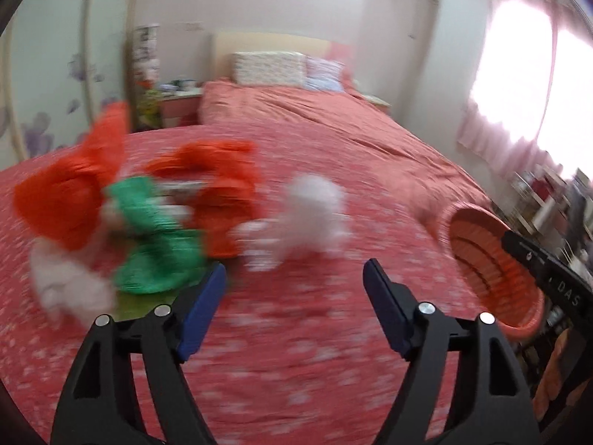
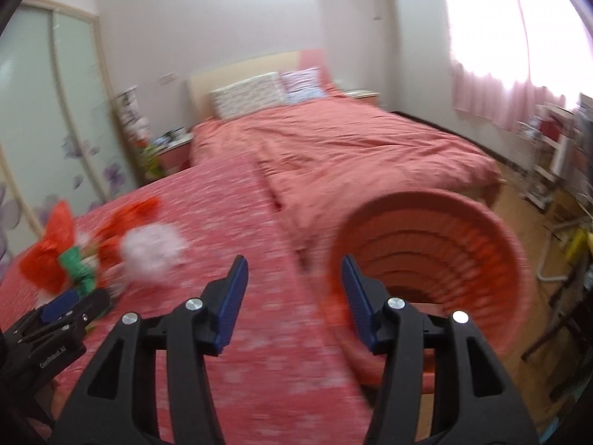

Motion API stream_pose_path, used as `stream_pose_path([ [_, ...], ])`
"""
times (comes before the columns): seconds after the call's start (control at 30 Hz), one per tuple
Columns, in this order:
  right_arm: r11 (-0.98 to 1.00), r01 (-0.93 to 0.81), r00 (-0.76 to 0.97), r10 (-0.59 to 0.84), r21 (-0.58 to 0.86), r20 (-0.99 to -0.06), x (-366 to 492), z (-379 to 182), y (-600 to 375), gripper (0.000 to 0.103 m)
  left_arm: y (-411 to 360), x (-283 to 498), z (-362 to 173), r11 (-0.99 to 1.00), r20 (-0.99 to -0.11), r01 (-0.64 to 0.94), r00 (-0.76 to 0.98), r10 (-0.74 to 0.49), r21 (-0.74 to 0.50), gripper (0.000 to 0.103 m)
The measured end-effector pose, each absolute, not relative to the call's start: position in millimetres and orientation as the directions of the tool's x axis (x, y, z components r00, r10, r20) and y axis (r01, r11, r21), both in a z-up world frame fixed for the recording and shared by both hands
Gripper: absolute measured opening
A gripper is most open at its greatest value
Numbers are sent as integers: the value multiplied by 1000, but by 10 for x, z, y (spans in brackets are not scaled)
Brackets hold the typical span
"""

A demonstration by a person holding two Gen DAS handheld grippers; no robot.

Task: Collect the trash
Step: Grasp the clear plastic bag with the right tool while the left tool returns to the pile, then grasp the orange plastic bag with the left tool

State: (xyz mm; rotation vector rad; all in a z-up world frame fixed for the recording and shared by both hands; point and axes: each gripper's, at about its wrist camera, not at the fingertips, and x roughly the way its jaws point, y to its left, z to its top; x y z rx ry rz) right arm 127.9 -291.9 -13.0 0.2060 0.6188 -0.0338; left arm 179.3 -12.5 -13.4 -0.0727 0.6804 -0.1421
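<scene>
A blurred heap of trash lies on the pink bedspread [image 1: 296,352]: two orange plastic bags [image 1: 63,200] [image 1: 222,193], a green wrapper [image 1: 155,252] and white tissue wads [image 1: 311,211] [image 1: 66,289]. My left gripper [image 1: 295,265] hangs open just short of the middle white wad, nothing between its blue pads. An orange ribbed basket [image 1: 489,259] lies tipped at the bed's right edge. In the right wrist view my right gripper [image 2: 293,259] is open and empty, beside the basket [image 2: 444,252]. The heap [image 2: 48,256], the white wad [image 2: 152,252] and the left gripper [image 2: 79,302] lie to its left.
The bed runs back to pillows [image 2: 255,96] and a headboard. A bedside table [image 1: 178,104] and wardrobe doors [image 2: 48,111] are at the left. At the right are a bright curtained window [image 2: 493,37], cluttered shelves [image 2: 548,155] and wooden floor [image 2: 519,200].
</scene>
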Motion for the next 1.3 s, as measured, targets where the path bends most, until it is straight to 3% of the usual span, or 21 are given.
stream_pose_path([
  [0.3, 972, -84, 785, 200, 219, -586, 1731, -146, -1894, 52, 818, 1691, -150, 992, -635, -99, 772, 25, -81, 79],
  [0.57, 984, -77, 769, 162, 162, -618, 2070, -240, -1431, 51, 1257, 1609, -208, 981, -645, -168, 761, 68, -95, 79],
  [0.63, 987, -69, 761, 148, 147, -632, 2128, -287, -1400, 45, 1292, 1605, -215, 980, -645, -170, 761, 66, -100, 79],
  [0.8, 994, -45, 732, 103, 103, -674, 2181, -453, -1441, 16, 1319, 1633, -205, 981, -646, -161, 762, 52, -110, 79],
  [1.07, 991, -16, 752, 98, 131, -652, 1965, -375, -1730, 12, 1336, 1770, 136, 979, -600, -143, 799, 27, -147, 79],
  [1.3, 987, -18, 749, 119, 159, -652, 1838, -337, -1834, 12, 1400, 2216, 242, 980, -603, -177, 793, 89, -87, 79],
])
